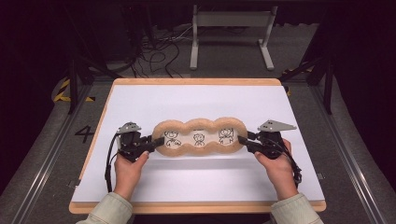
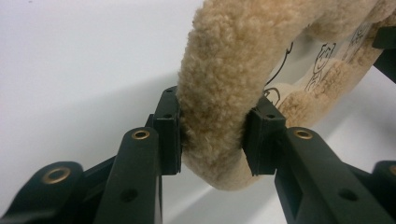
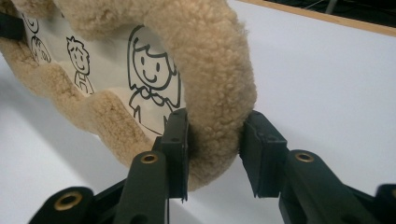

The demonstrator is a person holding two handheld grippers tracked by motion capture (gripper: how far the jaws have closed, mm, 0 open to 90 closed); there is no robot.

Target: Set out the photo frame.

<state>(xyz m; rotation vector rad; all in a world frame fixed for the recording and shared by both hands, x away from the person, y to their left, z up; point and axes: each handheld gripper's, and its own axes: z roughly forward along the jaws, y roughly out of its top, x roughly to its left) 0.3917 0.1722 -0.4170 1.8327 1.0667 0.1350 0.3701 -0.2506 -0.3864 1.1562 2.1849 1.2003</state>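
A long plush cushion (image 1: 200,137) with a fuzzy tan rim and three cartoon figures drawn on its cream middle is held across the white table. My left gripper (image 1: 156,142) is shut on the rim at its left end, and in the left gripper view the fleece rim (image 2: 219,93) bulges between the two black jaws. My right gripper (image 1: 243,140) is shut on the rim at the right end. In the right gripper view the tan rim (image 3: 210,84) is pinched beside a drawn girl (image 3: 152,74). Both ends look lifted off the surface.
The white table top (image 1: 196,100) has a wooden edge (image 1: 196,81) all round. Beyond it on the dark floor stand a grey metal frame (image 1: 231,28) and loose cables (image 1: 159,56). A hand holds each gripper from the near side.
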